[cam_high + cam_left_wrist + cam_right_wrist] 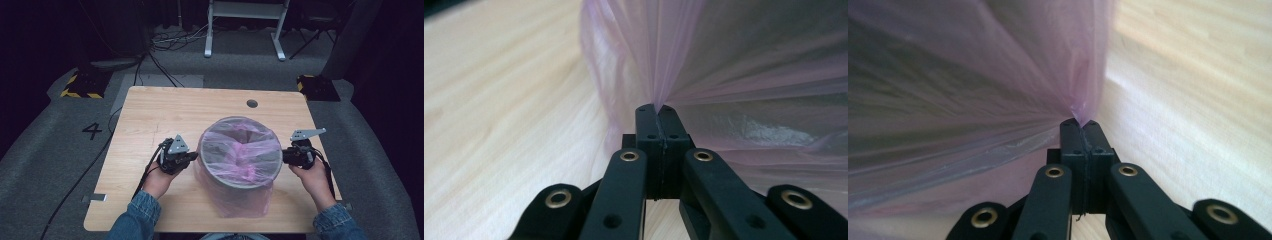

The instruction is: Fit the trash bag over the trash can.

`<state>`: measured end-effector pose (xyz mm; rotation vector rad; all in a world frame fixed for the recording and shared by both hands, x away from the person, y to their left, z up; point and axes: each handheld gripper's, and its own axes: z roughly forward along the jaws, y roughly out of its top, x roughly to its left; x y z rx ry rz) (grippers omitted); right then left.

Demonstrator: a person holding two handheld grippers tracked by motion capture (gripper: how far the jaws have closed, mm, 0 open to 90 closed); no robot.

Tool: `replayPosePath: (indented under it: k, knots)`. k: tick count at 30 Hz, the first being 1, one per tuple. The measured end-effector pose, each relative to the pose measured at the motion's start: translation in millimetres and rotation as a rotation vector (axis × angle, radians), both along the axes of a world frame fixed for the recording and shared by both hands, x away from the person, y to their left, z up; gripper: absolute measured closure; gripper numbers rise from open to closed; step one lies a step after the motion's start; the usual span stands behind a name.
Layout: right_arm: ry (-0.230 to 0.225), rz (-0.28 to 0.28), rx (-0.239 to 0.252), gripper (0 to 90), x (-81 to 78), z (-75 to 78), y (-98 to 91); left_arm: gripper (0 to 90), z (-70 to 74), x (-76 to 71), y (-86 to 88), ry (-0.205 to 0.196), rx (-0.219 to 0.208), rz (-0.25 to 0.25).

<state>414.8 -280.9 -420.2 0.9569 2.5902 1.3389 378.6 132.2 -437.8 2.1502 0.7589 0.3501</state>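
Observation:
A grey round bin stands on the wooden table, lined with a thin pink plastic bag that drapes over its rim and down its outside. My left gripper is at the bin's left side, shut on a pinch of the pink bag; its jaws meet with the film gathered between them. At the bin's right side my right gripper is shut on the pink bag as well, the film bunching at its tips.
A round cable hole sits near the table's far edge. Bare wood lies behind and to the left of the bin. Grey carpet surrounds the table, with cables and a white frame beyond it.

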Motion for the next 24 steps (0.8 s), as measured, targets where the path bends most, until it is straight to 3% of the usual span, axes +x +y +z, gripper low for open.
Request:
replayPosePath:
  k: [2, 6, 8, 11, 14, 17, 20, 23, 24]
  knots:
    - [0.013, 0.004, -0.027, 90.0, 1.1, -0.3, 3.3, 90.0, -4.8, 1.1, 0.1, 0.015, -0.015, -0.006]
    - [0.127, 0.003, -0.121, 90.0, 6.4, -19.6, 5.8, 89.9, -3.0, -2.7, -0.6, 0.003, -0.004, -0.012]
    - [0.164, 0.002, -0.144, 90.0, 3.8, -27.6, 2.1, 90.0, -2.4, -4.9, -0.2, -0.002, 0.024, -0.01]
    - [0.188, -0.008, -0.146, 90.0, -5.4, -32.6, -11.5, 90.0, -6.0, -4.9, 4.0, 0.001, 0.061, 0.007]
    - [0.23, 0.001, -0.124, 90.0, -15.4, -40.5, -23.1, 90.0, -14.2, -4.4, 7.5, 0.036, 0.059, -0.002]
    - [0.237, 0.025, -0.137, 90.0, -31.0, -43.3, -29.3, 90.0, -21.9, -10.7, 8.4, 0.054, 0.102, -0.012]
    - [0.25, 0.046, -0.131, 90.0, -44.7, -44.9, -34.3, 90.0, -26.0, -14.9, 13.2, 0.087, 0.099, -0.025]
    - [0.243, 0.072, -0.152, 88.9, -54.3, -42.2, -34.9, 89.1, -24.9, -20.7, 18.6, 0.093, 0.07, -0.045]
    - [0.224, 0.078, -0.156, 79.1, -56.5, -39.4, -34.8, 79.2, -21.9, -24.1, 21.5, 0.068, 0.032, -0.052]
